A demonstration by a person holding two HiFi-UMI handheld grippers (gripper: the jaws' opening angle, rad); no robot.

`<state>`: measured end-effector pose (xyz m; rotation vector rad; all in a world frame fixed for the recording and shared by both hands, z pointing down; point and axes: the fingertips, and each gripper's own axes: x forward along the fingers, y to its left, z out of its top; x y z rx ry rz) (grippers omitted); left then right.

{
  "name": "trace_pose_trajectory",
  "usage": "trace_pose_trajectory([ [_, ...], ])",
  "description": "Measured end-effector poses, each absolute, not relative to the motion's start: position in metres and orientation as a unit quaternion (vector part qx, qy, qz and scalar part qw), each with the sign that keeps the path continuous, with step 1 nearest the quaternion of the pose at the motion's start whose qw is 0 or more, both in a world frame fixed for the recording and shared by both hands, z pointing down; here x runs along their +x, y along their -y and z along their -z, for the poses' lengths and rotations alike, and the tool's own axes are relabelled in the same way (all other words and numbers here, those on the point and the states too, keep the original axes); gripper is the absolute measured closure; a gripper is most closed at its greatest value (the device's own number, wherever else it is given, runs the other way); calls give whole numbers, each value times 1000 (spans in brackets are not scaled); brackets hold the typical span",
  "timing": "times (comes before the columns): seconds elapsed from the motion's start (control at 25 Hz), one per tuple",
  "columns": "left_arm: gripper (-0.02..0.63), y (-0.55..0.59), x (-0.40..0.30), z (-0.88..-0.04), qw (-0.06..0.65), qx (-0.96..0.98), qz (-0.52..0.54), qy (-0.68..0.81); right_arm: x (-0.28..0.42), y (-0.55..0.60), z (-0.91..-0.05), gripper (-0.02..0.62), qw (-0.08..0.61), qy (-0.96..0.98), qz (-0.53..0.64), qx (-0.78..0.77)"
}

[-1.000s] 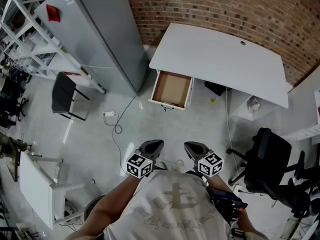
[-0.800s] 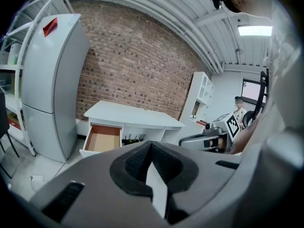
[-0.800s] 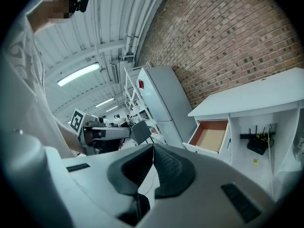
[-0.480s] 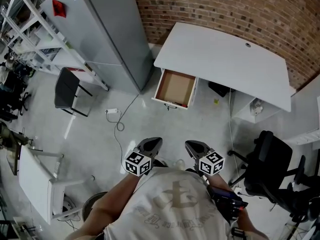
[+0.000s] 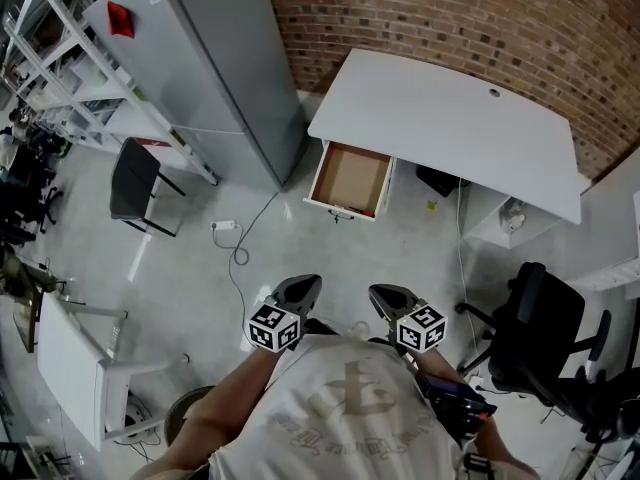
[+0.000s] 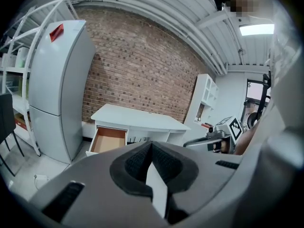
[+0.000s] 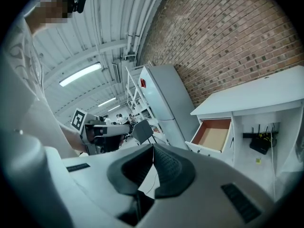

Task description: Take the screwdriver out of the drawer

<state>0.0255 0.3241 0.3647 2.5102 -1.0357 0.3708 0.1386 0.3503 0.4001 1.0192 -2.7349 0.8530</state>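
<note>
Screwdriver was too small to spot inside the one open drawer [image 5: 350, 180] beneath the desk [image 5: 450, 118]! Well short of that desk, left gripper [image 5: 305, 284] and right gripper [image 5: 384, 293] pointed slightly downward toward it, both claws pressed together, empty.

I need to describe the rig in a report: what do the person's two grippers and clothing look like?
The left gripper and right gripper match: smooth grey moulded bodies that taper to a nose, with black ribbed pads inside. Each carries a cube with black-and-white square markers. The person wears a pale T-shirt with a faded printed emblem.
</note>
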Motion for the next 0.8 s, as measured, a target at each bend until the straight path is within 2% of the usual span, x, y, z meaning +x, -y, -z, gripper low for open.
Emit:
trace_pose_trajectory([
  [0.44,588,-332,12,-378,231,888,-131,375,137,-345,-409,572,59,885,-303,349],
  [0.8,588,-292,13,-384,236,898,-123,350,129,-326,-418,572,60,869,-321,373],
])
